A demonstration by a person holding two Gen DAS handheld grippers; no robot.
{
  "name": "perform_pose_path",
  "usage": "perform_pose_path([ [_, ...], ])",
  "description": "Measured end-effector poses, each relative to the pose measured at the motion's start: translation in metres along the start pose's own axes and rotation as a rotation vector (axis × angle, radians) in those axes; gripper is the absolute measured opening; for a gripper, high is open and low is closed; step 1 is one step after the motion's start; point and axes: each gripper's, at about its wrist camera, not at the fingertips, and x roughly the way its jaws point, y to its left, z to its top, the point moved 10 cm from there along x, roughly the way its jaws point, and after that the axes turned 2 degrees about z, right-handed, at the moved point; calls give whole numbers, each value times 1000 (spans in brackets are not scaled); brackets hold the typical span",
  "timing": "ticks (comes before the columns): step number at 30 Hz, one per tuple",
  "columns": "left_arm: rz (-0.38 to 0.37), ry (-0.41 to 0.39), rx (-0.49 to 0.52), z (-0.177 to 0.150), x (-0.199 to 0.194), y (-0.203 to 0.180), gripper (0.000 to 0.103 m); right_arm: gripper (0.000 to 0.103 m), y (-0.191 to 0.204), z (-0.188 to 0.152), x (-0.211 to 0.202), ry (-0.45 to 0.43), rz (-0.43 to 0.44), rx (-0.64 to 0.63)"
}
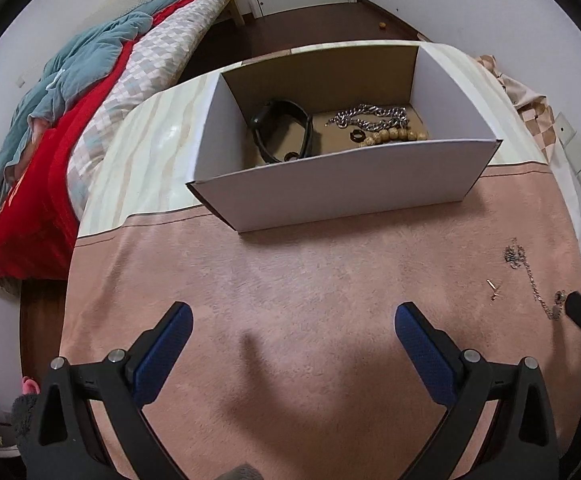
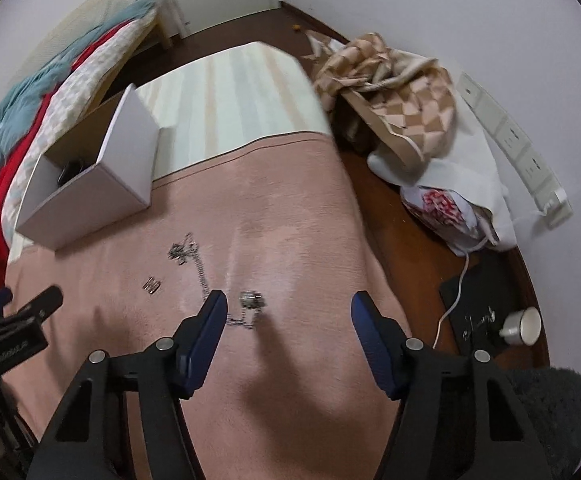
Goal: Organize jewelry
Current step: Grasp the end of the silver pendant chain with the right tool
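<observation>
A white cardboard box (image 1: 330, 184) stands on the table at the far edge of a pink cloth (image 1: 290, 280). Inside lie a black band (image 1: 280, 130), a silver chain (image 1: 370, 118) and a wooden bead bracelet (image 1: 394, 136). A thin silver necklace (image 2: 198, 264) with a pendant (image 2: 252, 300) lies on the cloth, with a small pair of earrings (image 2: 151, 284) beside it. My right gripper (image 2: 288, 308) is open just above the pendant end. My left gripper (image 1: 292, 316) is open and empty over bare cloth. The necklace (image 1: 530, 276) also shows at the right in the left wrist view.
A bed with red and teal bedding (image 1: 70, 120) lies to the left. A checkered bag (image 2: 402, 104), a plastic bag (image 2: 446, 208) and a power strip (image 2: 510, 136) sit on the floor at the right. A cup (image 2: 524, 326) stands on a black pad.
</observation>
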Motion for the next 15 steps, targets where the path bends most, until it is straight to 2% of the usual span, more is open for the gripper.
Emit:
perform_pose_path([
  [4, 6, 9, 8, 1, 6, -1, 103, 66, 10, -3, 15, -2, -21, -50],
  [7, 0, 11, 16, 1, 8, -6, 103, 53, 15, -2, 17, -26, -36, -84],
  [8, -9, 12, 19, 1, 9, -9, 103, 45, 16, -2, 16, -35, -43, -96],
  [9, -16, 13, 21, 1, 9, -12, 103, 29, 17, -2, 15, -45, -57, -105],
  [11, -47, 9, 31, 2, 8, -23, 103, 12, 19, -3, 13, -52, -52, -107],
  [15, -112, -13, 60, 7, 2, -48, 103, 12, 3, -1, 8, -80, -41, -31],
])
